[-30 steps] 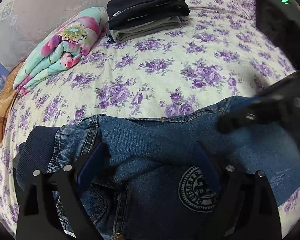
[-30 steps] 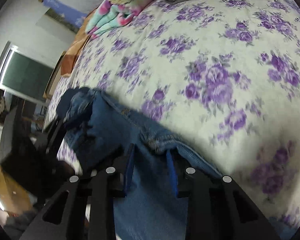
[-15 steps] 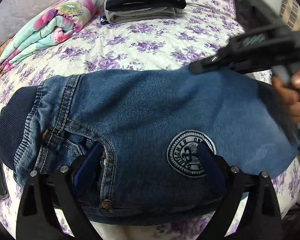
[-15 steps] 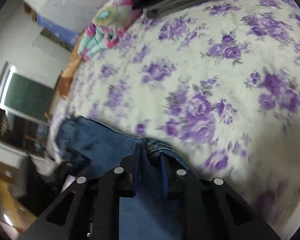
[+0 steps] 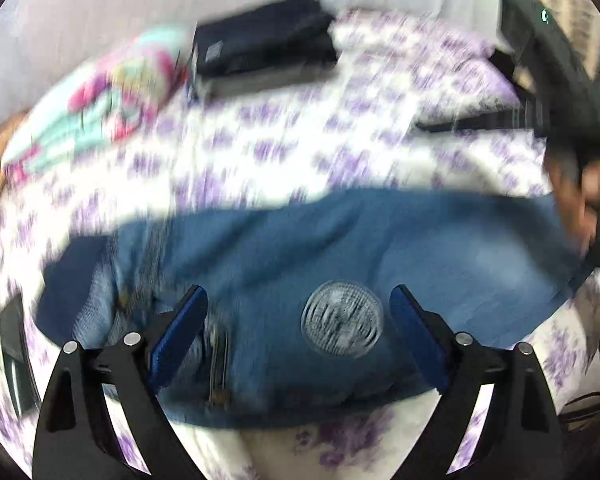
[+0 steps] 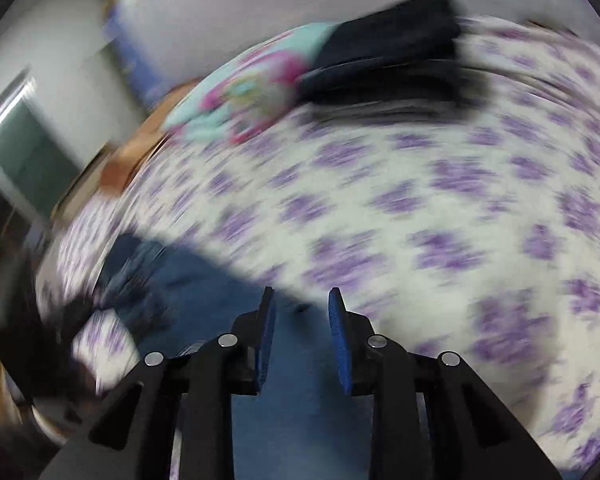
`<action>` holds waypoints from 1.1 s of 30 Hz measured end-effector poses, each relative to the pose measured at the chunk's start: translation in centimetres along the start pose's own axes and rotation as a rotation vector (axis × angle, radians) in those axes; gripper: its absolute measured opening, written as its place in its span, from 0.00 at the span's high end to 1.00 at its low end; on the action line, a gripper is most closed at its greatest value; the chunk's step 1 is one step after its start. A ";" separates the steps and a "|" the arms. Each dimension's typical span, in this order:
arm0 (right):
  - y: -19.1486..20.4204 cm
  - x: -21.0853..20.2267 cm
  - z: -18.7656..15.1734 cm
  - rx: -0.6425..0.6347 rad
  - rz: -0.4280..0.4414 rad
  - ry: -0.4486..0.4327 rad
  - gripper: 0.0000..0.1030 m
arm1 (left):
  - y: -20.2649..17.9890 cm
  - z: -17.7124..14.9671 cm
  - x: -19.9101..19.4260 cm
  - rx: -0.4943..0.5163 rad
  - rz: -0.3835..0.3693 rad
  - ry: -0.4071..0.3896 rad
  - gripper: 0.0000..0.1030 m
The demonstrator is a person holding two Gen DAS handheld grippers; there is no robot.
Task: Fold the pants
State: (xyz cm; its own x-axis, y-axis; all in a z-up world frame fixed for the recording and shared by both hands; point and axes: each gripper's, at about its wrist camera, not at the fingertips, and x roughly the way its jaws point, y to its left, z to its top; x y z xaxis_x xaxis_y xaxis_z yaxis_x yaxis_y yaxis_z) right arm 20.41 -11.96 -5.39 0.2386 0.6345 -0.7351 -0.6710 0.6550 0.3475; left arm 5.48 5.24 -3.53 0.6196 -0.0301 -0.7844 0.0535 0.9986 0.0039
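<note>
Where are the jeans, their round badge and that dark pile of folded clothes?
jeans [image 5: 440, 248]: left wrist view, plain denim.
round badge [image 5: 342, 319]: left wrist view, its centre.
dark pile of folded clothes [image 5: 264, 40]: left wrist view, top garment.

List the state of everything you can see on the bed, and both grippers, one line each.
Jeans: folded, lying flat on the bed.
Left gripper: jaws wide, closing slightly, nothing pinched.
Right gripper: jaws opening, clear of the denim.
Dark clothes: folded, stacked.
Floral blanket: folded.
Bedsheet: spread flat.
</note>
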 end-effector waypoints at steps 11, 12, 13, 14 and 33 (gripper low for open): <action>-1.7 0.4 -5.6 0.027 -0.022 0.048 0.64 | 3.2 -1.3 4.3 -0.057 0.176 0.144 0.15; -1.5 -0.3 -5.4 0.017 -0.033 0.026 0.64 | 3.1 -1.1 4.0 -0.066 0.164 0.136 0.15; -1.5 -0.8 -4.9 0.006 -0.042 0.005 0.64 | 2.8 -0.7 3.6 -0.069 0.150 0.117 0.15; -1.4 -1.1 -4.4 0.002 -0.052 -0.019 0.64 | 2.5 -0.3 3.4 -0.067 0.132 0.098 0.14; -2.1 4.2 -2.0 -0.114 -0.052 0.088 0.86 | -1.2 4.3 9.4 -0.116 0.127 0.103 0.10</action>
State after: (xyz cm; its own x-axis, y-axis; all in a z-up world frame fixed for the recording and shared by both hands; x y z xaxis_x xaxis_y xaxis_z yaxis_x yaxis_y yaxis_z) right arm 21.41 -11.51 -10.42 0.2164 0.5594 -0.8002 -0.7360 0.6320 0.2427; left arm 14.64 3.56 -8.25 0.5317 0.0954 -0.8415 -0.1145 0.9926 0.0402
